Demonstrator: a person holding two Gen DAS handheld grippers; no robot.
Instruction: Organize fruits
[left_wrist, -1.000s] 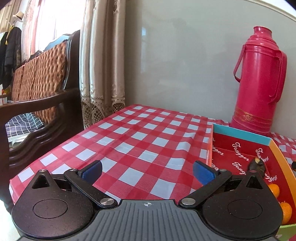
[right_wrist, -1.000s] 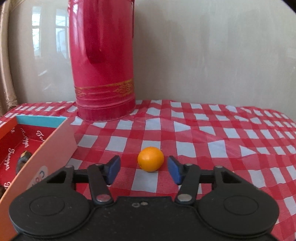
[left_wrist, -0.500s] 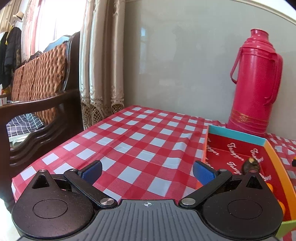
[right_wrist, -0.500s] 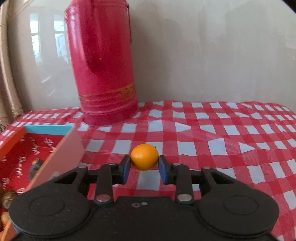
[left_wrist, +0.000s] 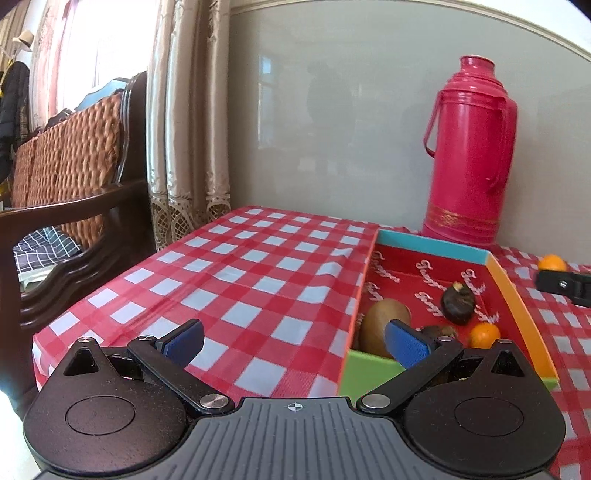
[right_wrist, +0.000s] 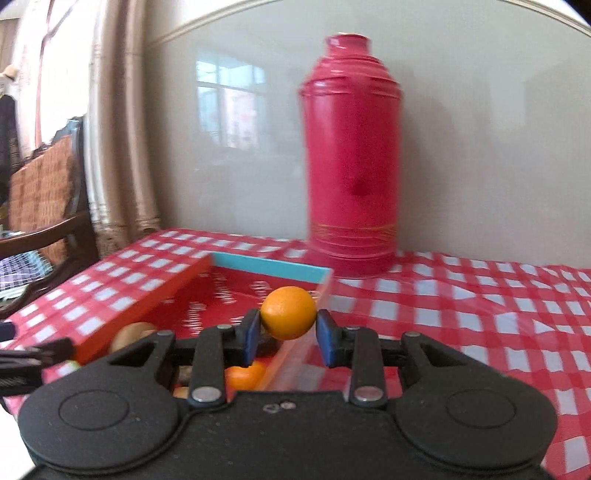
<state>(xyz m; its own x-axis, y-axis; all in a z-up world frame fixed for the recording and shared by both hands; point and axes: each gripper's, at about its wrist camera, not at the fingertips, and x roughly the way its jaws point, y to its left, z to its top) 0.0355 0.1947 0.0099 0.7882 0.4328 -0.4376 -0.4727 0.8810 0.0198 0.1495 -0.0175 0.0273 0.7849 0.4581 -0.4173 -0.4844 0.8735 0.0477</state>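
Observation:
My right gripper (right_wrist: 289, 336) is shut on a small orange (right_wrist: 288, 313) and holds it in the air above the right wall of the shallow box (right_wrist: 269, 266). The same orange (left_wrist: 551, 263) and a right finger show at the right edge of the left wrist view. The box (left_wrist: 432, 244) has a red floor and holds a kiwi (left_wrist: 384, 324), a dark fruit (left_wrist: 458, 301), another small orange (left_wrist: 484, 334) and a brown fruit partly hidden by my finger. My left gripper (left_wrist: 294, 343) is open and empty, low at the box's near left corner.
A tall pink thermos (left_wrist: 469, 155) stands behind the box by the wall, and it shows in the right wrist view (right_wrist: 351, 158). The table has a red checked cloth (left_wrist: 236, 280). A wooden chair (left_wrist: 70, 177) and curtains stand left of the table.
My right gripper closed on the orange, lifted it off the cloth and carried it left over the box. My left gripper drew back and turned toward the box, still open.

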